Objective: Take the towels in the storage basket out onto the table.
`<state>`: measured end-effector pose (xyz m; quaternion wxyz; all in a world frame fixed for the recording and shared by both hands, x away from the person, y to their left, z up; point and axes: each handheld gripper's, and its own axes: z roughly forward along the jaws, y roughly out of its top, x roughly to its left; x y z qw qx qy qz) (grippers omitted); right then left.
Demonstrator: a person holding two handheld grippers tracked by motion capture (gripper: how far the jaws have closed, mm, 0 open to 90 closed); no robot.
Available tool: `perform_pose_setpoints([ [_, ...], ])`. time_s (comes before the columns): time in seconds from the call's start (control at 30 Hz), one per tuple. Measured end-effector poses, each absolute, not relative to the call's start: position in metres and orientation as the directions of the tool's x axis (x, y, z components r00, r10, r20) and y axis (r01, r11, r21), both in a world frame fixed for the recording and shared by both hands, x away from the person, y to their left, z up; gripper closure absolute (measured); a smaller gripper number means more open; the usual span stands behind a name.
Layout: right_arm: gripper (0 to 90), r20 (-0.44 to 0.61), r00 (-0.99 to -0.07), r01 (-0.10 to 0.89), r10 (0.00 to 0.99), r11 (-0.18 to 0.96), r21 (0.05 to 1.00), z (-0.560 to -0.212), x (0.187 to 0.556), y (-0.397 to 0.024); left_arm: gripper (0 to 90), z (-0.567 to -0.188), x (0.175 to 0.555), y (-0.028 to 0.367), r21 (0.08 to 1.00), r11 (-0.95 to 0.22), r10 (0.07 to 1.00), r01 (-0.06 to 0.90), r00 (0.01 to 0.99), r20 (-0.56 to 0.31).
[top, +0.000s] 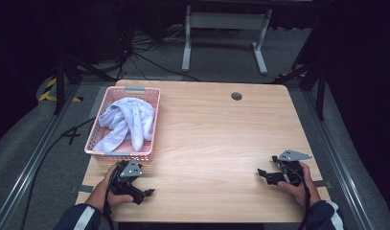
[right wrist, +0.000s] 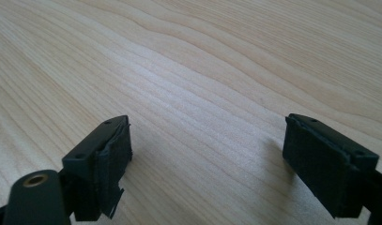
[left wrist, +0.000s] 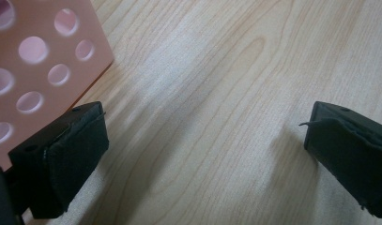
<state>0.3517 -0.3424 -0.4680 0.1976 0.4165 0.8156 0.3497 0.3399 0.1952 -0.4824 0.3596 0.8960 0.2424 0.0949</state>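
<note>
At the near edge of the wooden table (top: 216, 139) the person rests both hands. The left gripper (top: 143, 193) lies at the near left, just in front of the basket, and its jaws point toward the right and a little toward the near edge. In the left gripper view its two black jaws stand wide apart, with bare wood between them and nothing held; the pink perforated wall of the basket shows just beside the left jaw. The right gripper (top: 264, 175) lies at the near right, well apart from the left one, and points to the left across the table. In the right gripper view its jaws are also spread wide over bare wood, and grip nothing.

Farther on the left side stands the pink plastic basket (top: 154, 125). Its long axis runs from near to far, and its near short wall is just beyond the left gripper. Inside it lies a crumpled white cloth (top: 128, 120) with a fine pattern; parts of it stretch toward the near end of the basket.

Near the far edge, right of the middle, there is a round cable hole (top: 236, 96) in the tabletop.
</note>
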Motion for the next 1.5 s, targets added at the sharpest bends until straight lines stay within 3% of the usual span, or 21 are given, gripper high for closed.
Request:
perform_pose_setpoints([
  [0.3,16.0,-0.029,-0.573,0.543,0.819,0.406,0.735,-0.468,0.352,-0.342,0.7,-0.481,0.335,0.196,0.68,-0.614,0.54,0.4,0.842,-0.007],
  [0.4,16.0,-0.032,-0.572,0.542,0.82,0.407,0.735,-0.468,0.351,-0.342,5.3,-0.476,0.331,0.198,0.659,-0.632,0.541,0.408,0.841,-0.001],
  [0.5,15.9,-0.038,-0.575,0.539,0.817,0.413,0.734,-0.468,0.35,-0.343,26.9,-0.47,0.323,0.199,0.667,-0.645,0.514,0.372,0.858,0.017],
  [0.53,15.9,-0.035,-0.574,0.541,0.818,0.411,0.734,-0.468,0.35,-0.344,20.3,-0.464,0.315,0.2,0.666,-0.646,0.518,0.374,0.855,0.022],
  [0.63,15.3,-0.036,-0.574,0.541,0.818,0.412,0.733,-0.468,0.35,-0.344,24.4,-0.45,0.3,0.203,0.684,-0.652,0.509,0.329,0.858,0.073],
  [1.07,13.8,-0.034,-0.575,0.543,0.817,0.413,0.731,-0.468,0.352,-0.343,20.8,-0.386,0.294,0.233,0.805,-0.53,0.585,0.269,0.803,0.117],
  [1.23,13.8,-0.034,-0.57,0.545,0.821,0.409,0.732,-0.468,0.352,-0.343,20.3,-0.362,0.312,0.241,0.831,-0.476,0.647,0.288,0.755,0.109],
  [1.43,13.8,-0.033,-0.569,0.545,0.822,0.407,0.733,-0.468,0.351,-0.343,20.6,-0.352,0.356,0.241,0.76,-0.527,0.729,0.381,0.662,0.173],
  [1.5,13.8,-0.033,-0.568,0.545,0.822,0.406,0.733,-0.468,0.351,-0.343,18.4,-0.353,0.377,0.243,0.74,-0.525,0.742,0.421,0.653,0.154],
])
